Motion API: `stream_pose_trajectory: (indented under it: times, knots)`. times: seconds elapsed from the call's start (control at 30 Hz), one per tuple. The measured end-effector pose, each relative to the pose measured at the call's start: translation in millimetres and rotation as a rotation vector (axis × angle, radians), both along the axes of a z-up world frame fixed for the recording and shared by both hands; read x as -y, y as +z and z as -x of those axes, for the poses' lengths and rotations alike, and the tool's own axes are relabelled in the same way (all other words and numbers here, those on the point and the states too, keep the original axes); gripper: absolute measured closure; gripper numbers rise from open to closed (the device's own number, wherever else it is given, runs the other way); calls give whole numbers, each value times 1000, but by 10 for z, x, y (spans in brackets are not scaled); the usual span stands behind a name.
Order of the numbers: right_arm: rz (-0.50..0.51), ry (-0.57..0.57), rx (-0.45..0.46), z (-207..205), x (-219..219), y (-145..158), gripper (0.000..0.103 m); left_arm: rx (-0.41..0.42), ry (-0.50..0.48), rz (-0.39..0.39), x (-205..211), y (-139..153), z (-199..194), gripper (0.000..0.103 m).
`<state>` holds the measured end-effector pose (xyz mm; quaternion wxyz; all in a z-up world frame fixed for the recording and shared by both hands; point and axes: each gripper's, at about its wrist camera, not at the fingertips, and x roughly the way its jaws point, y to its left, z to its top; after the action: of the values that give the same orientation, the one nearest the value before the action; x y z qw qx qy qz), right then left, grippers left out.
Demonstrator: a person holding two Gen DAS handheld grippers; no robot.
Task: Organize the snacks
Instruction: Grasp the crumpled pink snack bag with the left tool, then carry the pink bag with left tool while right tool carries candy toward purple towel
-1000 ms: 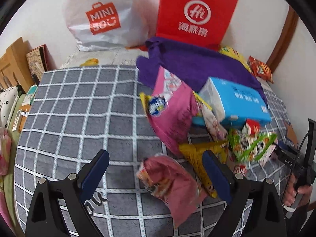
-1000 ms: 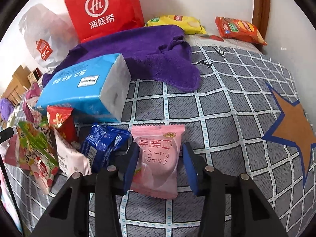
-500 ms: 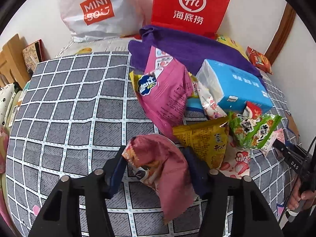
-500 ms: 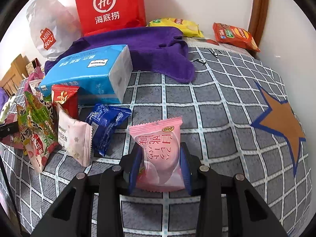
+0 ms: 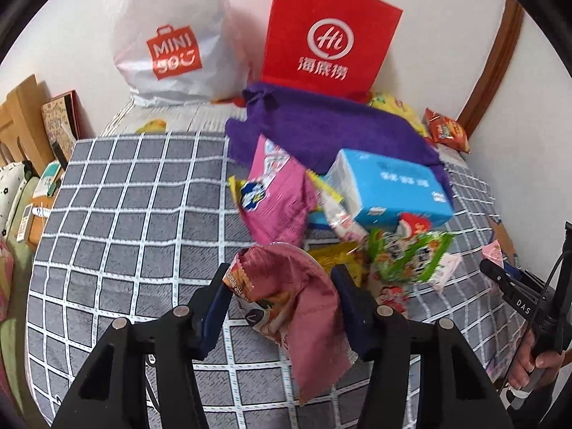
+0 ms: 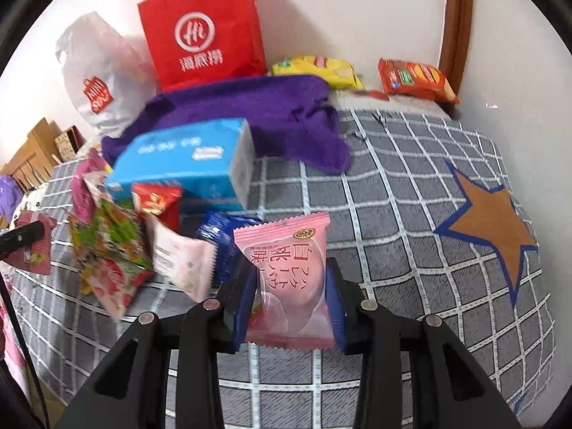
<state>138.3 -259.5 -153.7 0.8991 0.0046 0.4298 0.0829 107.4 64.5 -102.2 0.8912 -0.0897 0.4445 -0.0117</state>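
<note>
My left gripper [image 5: 282,307] is shut on a crumpled dusty-pink snack bag [image 5: 293,300], held just above the grey checked cloth [image 5: 136,207]. My right gripper [image 6: 291,304] is shut on a pale pink peach-sweet packet [image 6: 286,271], lifted off the cloth [image 6: 400,236]. A heap of snacks lies between the two: a large pink bag [image 5: 275,200], a green packet [image 5: 407,254], a yellow bag [image 5: 336,257], a red packet [image 6: 153,196], a blue packet [image 6: 221,243] and a whitish-pink packet [image 6: 182,261]. The right gripper's tool and the hand holding it [image 5: 529,329] show at the left wrist view's right edge.
A blue tissue pack [image 6: 186,161] and a purple towel [image 6: 243,114] lie behind the heap. A red paper bag [image 5: 325,35] and a white plastic bag [image 5: 168,39] stand against the wall. Yellow [image 6: 314,71] and orange [image 6: 414,78] chip bags lie at the back right. An orange star [image 6: 489,221] marks the cloth.
The left gripper went from wide open to shut on the dusty-pink bag and lifted it. The right gripper tightened on the peach packet and raised it off the cloth.
</note>
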Motion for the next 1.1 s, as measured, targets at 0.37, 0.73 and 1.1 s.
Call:
stream_pose_trajectory:
  times: [0.37,0.73,1.1]
  knots:
    - [-28,1,77,40,-167,621,66,72,-92,3,423,507,-153,49]
    - [-40,4,126,-245,-278,1064,66,120,-150,4,668,815,-482,49]
    - [-34,-15,148,-831,-287,1236,66,144,-156,0,645,965,-1020,49]
